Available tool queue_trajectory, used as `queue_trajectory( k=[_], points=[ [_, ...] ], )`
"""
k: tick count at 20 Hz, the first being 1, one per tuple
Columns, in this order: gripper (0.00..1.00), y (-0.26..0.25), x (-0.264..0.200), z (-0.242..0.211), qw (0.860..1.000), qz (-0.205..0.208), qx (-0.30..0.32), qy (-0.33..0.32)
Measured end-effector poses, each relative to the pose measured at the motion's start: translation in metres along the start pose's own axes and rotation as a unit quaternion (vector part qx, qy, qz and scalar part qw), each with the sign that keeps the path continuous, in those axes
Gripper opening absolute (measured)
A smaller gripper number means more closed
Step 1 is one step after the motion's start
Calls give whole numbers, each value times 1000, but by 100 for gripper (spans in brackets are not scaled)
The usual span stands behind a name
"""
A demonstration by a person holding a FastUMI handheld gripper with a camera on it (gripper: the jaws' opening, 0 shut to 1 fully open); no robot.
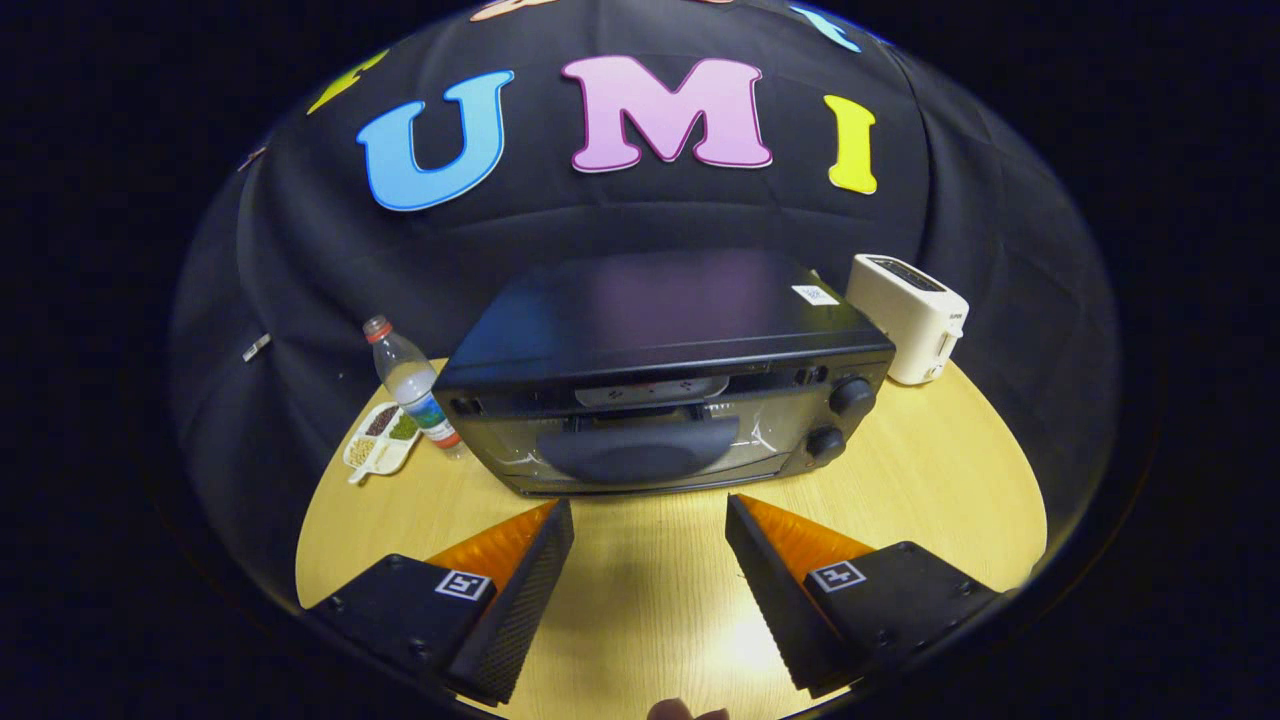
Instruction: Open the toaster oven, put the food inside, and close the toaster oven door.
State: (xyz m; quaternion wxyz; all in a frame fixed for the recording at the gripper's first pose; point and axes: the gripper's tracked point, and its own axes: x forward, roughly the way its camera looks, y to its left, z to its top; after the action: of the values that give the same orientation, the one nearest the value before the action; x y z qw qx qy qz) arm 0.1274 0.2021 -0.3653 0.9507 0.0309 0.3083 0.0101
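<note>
Our tongs [650, 515] hang released above the table [950, 490], the two fingers spread well apart with bare wood showing between them; nothing is held, and neither finger touches anything we can see; each finger has a black ribbed inner pad, an orange wedge behind it, and a small square marker on its black body.

Just ahead of the fingertips stands the toaster oven [660, 370], black and boxy, facing us squarely; its glass door [640, 450] is up, though a narrow dark gap runs along its top edge, so we cannot tell whether it is fully latched; a broad dark handle [640, 448] crosses the door's middle; behind the glass we make out a pale tray-like shape [652, 391] near the top, too dim to say more; two round knobs [850, 396] sit one above the other on the oven's right side; a small white sticker [816, 294] lies on its top.

To the left of the oven a clear plastic bottle [412, 385] with a reddish cap stands tilted in our view; just beside its base lies a white divided dish [378, 440] with small heaps of food in its compartments, brown, green and pale; beyond the oven's right rear corner stands a white toaster [908, 315], apart from it.
</note>
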Motion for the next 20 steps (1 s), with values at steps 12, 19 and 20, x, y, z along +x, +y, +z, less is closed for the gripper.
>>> queue_trajectory(
  k=[12, 19, 20],
  points=[
    [99, -41, -101, 112, 984, -1, -29, -177],
    [99, -51, -187, 186, 961, -3, -40, -274],
    [99, -51, -197, 193, 958, -3, -45, -283]
  ],
)
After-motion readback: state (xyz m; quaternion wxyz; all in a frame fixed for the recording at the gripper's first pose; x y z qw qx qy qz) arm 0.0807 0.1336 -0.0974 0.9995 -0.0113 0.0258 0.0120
